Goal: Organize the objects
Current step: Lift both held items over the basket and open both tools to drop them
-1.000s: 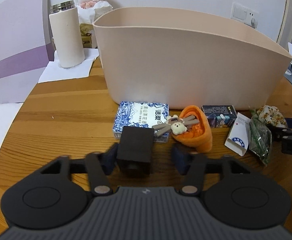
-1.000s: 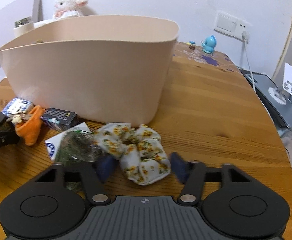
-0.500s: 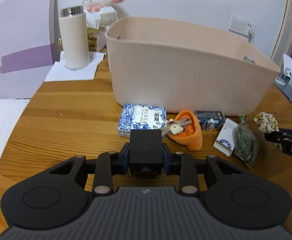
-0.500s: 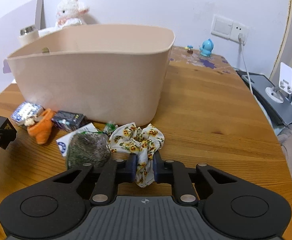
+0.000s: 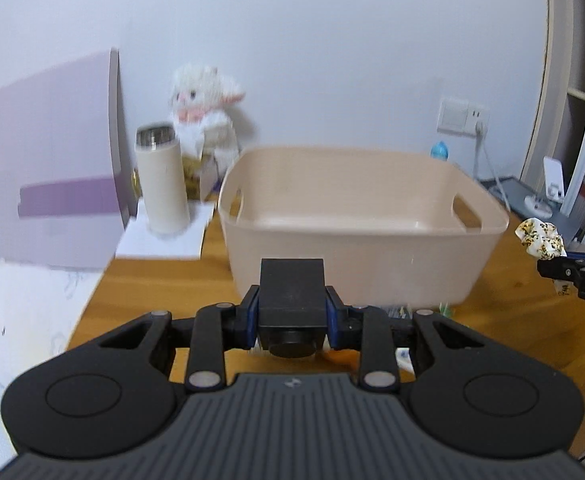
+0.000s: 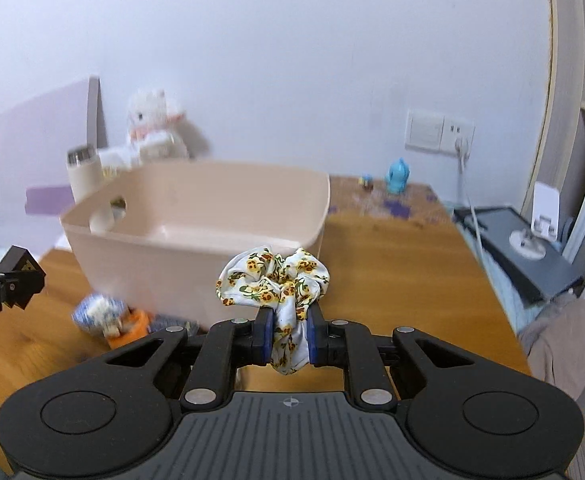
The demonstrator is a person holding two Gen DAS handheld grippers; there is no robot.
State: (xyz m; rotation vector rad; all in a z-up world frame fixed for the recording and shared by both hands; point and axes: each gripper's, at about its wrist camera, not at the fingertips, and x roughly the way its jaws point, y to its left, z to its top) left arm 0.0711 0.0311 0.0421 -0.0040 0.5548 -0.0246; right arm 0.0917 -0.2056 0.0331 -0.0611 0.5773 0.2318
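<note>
The big beige plastic tub (image 5: 364, 216) sits on the brown wooden surface (image 6: 396, 264), and everything else is told from it.

The left gripper (image 5: 292, 316) is clenched on a small black box-shaped block (image 5: 292, 292). It holds the block up in the air, in front of the tub's near wall. The block does not touch the tub.

The right gripper (image 6: 290, 334) is squeezed tight on a white cloth hair scrunchie with yellow flowers (image 6: 276, 280). The scrunchie is up off the surface, in front of the tub's near right corner. In the left wrist view the same scrunchie (image 5: 540, 238) shows to the right of the tub, about as high as its rim.

On the surface, right by the foot of the tub's front wall, lie a blue and white patterned little box (image 6: 92, 310) and a small orange soft toy (image 6: 132, 326). They are blurry, so I cannot tell if they touch each other.

Behind the tub's left end stands a tall cream bottle with a shiny metal top (image 5: 162, 180). It stands on a white paper sheet (image 5: 164, 238). A fluffy white stuffed lamb (image 5: 206, 112) sits behind the bottle, by the wall. A small blue toy figure (image 6: 397, 176) stands on the surface behind the tub's right side.
</note>
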